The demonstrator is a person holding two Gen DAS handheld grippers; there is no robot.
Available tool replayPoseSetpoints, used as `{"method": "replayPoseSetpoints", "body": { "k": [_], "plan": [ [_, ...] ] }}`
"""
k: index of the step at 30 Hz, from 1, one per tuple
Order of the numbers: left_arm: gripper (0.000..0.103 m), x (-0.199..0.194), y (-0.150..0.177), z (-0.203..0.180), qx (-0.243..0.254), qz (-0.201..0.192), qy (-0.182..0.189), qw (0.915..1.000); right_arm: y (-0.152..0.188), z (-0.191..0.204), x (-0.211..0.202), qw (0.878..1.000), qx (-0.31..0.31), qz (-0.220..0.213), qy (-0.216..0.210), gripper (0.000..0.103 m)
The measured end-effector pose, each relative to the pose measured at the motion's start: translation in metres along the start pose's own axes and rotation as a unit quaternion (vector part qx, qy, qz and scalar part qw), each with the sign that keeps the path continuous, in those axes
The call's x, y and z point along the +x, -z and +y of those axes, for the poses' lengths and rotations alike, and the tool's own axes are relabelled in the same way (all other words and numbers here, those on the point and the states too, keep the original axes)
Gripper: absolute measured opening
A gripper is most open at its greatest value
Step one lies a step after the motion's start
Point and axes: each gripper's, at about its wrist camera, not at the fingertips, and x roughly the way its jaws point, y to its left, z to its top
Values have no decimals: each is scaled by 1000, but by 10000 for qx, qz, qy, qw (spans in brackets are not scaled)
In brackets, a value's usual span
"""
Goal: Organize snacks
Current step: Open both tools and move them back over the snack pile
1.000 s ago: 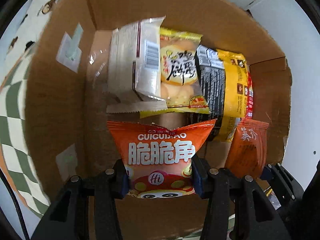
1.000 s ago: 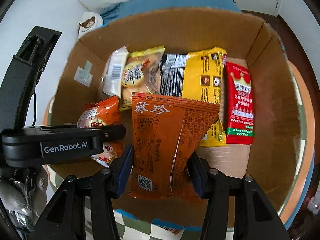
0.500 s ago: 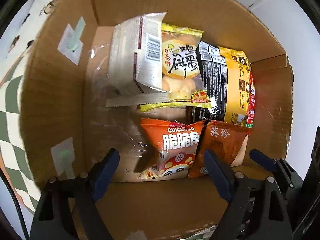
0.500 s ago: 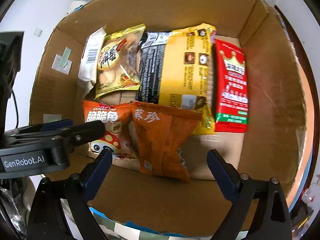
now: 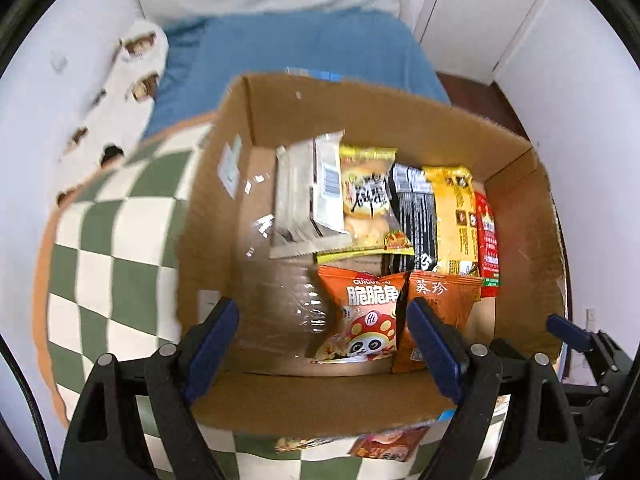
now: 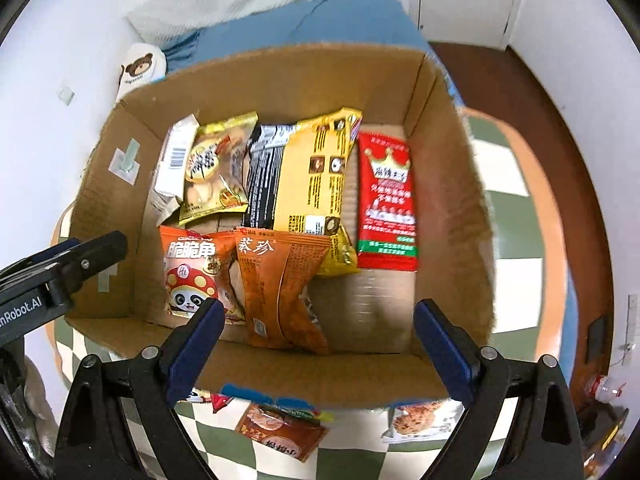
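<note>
Checkered cloth [image 5: 100, 240] — blue bedding [image 6: 344, 24] behind.

Both wrist views look steeply down past their own fingers into one box [image 5: 360, 396] [image 6: 320, 372], close above it, sharing its snacks.

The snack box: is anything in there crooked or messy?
A bit. In the cardboard box, the brown-orange packet lies tilted, overlapping the panda snack bag and the yellow packet's corner. Some snacks lie outside on the checkered cloth.
</note>
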Motion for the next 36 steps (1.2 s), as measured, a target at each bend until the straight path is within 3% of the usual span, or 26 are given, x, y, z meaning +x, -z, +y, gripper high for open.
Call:
{"method": "replayPoseSetpoints", "body": {
  "k": [11, 22, 26, 29, 33, 36],
  "plan": [
    [86, -74, 36, -14, 247, -1016, -108, 9945, 27, 8, -79, 9955, -112, -934, 74, 97],
    [86, -130, 69, -22, 299, -1555, 29, 9874, 63, 14, -140, 9887, -64, -1498, 30, 97],
    [86, -131, 81, -18, 219, -1513, 23, 9882, 76, 12, -143, 9889, 67, -1484, -48, 97],
    [86, -119, 91, -12, 157, -1344, -136, 9907, 89, 5, -127, 9920, 260, -1225, -172, 97],
    [86, -83, 108, 1, 84, -840, -364, 9958, 109, -6, -80, 9958, 575, -615, -369, 98],
    [86, -43, 120, 12, 69, -244, -504, 9984, 122, -14, -38, 9947, 833, -151, -591, 98]
  ]
}}
